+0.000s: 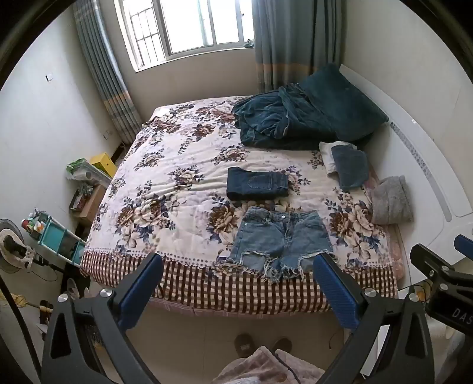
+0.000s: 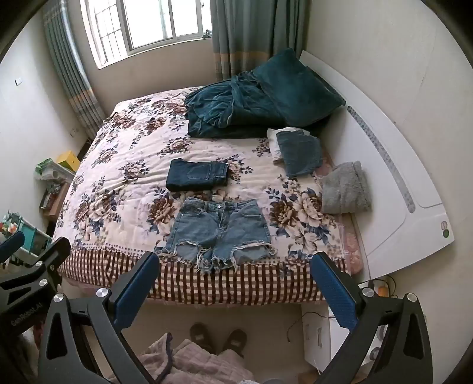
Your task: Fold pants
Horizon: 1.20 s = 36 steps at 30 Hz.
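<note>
Looking barely started: light-blue frayed denim shorts [image 1: 280, 242] lie flat and unfolded on the floral bed [image 1: 177, 189]; both tongs, left [image 1: 236, 283] and right [image 2: 233, 283], are spread wide, gripping nothing.

A lived-in home bedroom is showing here. A wide bed [image 2: 124, 141] under a flowered quilt is filling most of the room, with a white headboard [image 2: 393, 165] running along its right side and a teal pillow [image 2: 298, 85] lying by it. Daylight is coming through a barred window [image 2: 147, 26] flanked by grey-green curtains [image 2: 248, 35]. Folded clothes [image 2: 196, 174] and a grey towel [image 2: 346, 189] are resting on the quilt, while boxes and clutter [image 1: 88, 174] are crowding the wall beside the bed, and slippers [image 2: 218, 333] are standing on the tiled floor.
</note>
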{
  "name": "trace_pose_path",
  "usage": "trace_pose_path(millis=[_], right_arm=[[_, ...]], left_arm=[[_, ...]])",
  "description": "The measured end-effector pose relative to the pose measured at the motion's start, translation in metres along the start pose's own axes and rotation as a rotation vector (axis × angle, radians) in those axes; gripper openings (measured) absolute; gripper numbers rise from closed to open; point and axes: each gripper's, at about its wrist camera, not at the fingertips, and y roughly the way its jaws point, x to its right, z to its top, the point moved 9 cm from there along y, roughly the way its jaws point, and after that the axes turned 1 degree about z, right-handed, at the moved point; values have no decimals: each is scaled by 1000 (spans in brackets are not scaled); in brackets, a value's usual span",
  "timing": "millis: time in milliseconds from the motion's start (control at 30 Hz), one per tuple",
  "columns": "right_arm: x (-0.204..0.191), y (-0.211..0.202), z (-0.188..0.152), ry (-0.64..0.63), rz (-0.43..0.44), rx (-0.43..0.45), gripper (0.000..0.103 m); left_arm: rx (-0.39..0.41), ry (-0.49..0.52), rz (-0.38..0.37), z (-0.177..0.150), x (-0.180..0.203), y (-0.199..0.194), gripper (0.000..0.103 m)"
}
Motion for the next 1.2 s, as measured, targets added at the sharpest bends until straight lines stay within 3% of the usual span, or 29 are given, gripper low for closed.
trace_pose_path(millis=[1200], right_arm=[[-1,-16,1,-7,-3,8,103]], left_arm=[[22,-1,-2,11,8,-9,103]])
